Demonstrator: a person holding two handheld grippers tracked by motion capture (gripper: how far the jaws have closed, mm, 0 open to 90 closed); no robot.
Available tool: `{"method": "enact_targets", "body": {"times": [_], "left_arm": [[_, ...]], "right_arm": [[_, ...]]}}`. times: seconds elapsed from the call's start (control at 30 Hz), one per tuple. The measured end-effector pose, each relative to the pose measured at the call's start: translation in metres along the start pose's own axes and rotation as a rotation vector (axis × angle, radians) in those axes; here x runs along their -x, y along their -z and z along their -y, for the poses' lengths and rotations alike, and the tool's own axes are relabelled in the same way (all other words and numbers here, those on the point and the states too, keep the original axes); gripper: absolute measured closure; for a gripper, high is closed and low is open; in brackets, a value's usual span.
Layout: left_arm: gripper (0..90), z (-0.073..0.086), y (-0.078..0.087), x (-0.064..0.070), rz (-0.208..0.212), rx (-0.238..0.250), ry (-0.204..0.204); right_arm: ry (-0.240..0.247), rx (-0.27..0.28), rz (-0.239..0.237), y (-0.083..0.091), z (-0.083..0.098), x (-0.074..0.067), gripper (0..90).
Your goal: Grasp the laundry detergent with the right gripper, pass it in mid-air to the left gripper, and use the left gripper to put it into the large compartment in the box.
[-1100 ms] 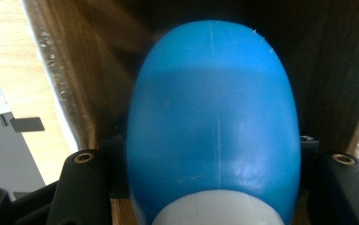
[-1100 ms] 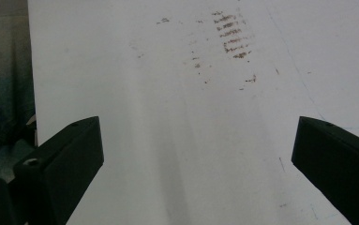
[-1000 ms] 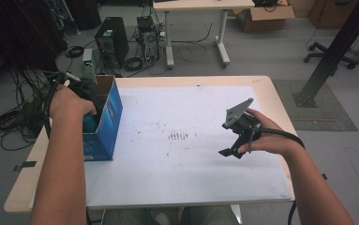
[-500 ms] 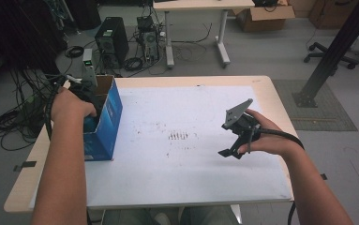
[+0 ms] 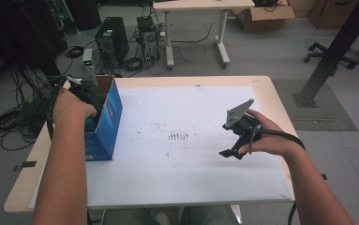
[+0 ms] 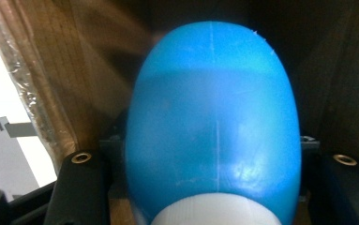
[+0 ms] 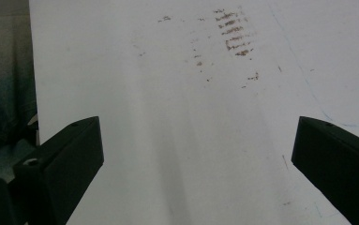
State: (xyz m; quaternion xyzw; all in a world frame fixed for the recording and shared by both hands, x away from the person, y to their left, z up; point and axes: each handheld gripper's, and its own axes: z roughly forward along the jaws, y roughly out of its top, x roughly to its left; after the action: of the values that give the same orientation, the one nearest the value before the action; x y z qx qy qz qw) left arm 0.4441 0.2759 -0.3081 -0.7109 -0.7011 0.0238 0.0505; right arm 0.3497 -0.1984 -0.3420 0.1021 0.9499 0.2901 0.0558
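Between the left gripper's [image 6: 212,187] two black jaws sits a blue egg-shaped object [image 6: 212,122] with a white part at its near end; the jaws stand on either side of it, and whether they actually press on it cannot be told. Brown cardboard walls rise around it in the left gripper view, so it lies inside the blue box [image 5: 103,123]. From above, the left hand [image 5: 71,107] reaches into that open-topped box at the left edge of the table [image 5: 271,96].

Wide apart stand the right gripper's [image 7: 196,173] jaws, with nothing between them but the white sheet [image 5: 186,159] and its brown smudges [image 7: 233,33]. The right hand [image 5: 266,138] holds this gripper [image 5: 235,140] just over the sheet at the right side, well apart from the box.

Compared with the frames a second and half a second ago, both hands and the box lie in the same places; no shift can be made out.
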Motion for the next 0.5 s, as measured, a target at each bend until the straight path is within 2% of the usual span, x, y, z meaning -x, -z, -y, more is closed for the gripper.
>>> {"method": "enact_targets", "body": {"times": [0.37,0.5], "left_arm": [[32.3,0.0031,0.0036,0.0000,0.009,0.023,-0.004],[28.9,0.0036,0.0069,0.0010,0.008,0.015,-0.002]], "right_arm": [[0.001,-0.001,-0.002,0.0001,0.0006,-0.0002,2.7],[0.004,-0.002,-0.004,-0.0005,-0.0003,-0.0005,2.6]]}}
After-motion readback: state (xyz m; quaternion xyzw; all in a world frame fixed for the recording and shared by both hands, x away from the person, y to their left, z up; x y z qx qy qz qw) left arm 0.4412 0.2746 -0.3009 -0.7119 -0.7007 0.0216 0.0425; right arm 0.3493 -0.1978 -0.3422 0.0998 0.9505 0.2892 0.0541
